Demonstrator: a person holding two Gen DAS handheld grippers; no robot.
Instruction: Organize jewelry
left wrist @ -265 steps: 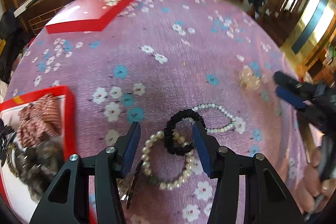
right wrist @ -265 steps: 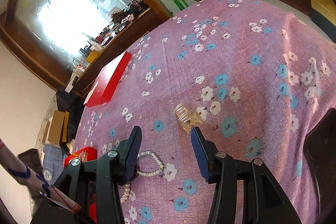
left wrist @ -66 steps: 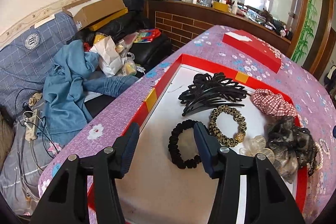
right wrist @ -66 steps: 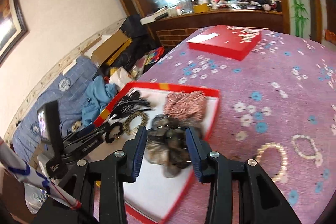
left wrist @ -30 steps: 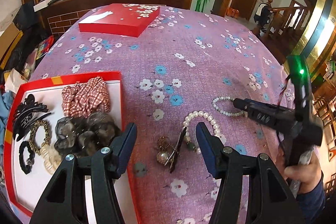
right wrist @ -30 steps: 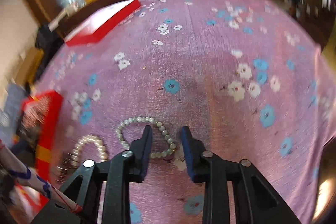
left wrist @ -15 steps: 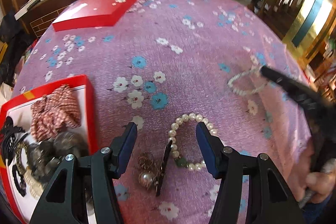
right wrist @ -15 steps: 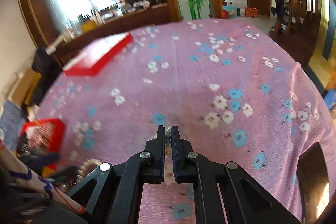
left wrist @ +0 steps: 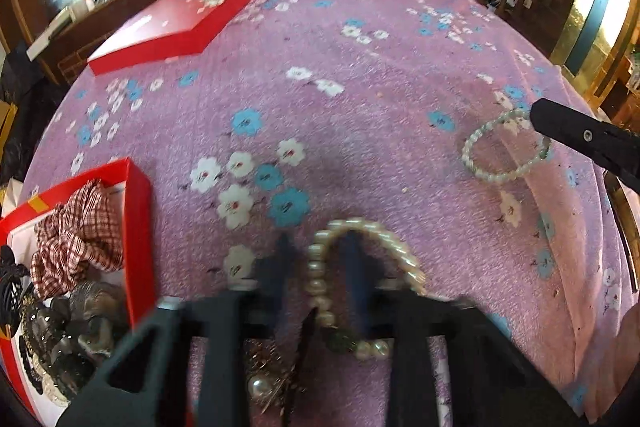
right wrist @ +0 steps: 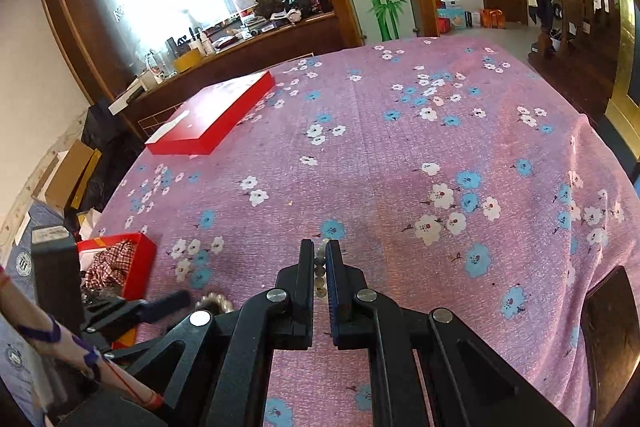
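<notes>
A large pearl bracelet (left wrist: 360, 227) lies on the purple flowered cloth. My left gripper (left wrist: 318, 259) is low over it, blurred. Its jaws are closing with the bracelet's left strand between them, and a little gap shows on both sides. My right gripper (right wrist: 320, 259) is shut on a small pearl bracelet (right wrist: 319, 267), whose beads show between the pads. In the left wrist view this small bracelet (left wrist: 500, 163) hangs as a loop from the right gripper (left wrist: 538, 117), above the cloth. The right wrist view shows the left gripper (right wrist: 176, 301) beside the large bracelet (right wrist: 214, 301).
A red tray (left wrist: 136, 211) at the left holds a plaid scrunchie (left wrist: 76, 239), dark scrunchies (left wrist: 80, 319) and black clips. A pearl earring and a dark clip (left wrist: 264, 379) lie under the left gripper. A red lid (left wrist: 176, 23) rests at the far left. A person's arm (right wrist: 40, 327) is at lower left.
My left gripper has come down over the large pearl bracelet and its jaws have narrowed around one strand. My right gripper shut on the small bracelet and lifted it off the cloth.
</notes>
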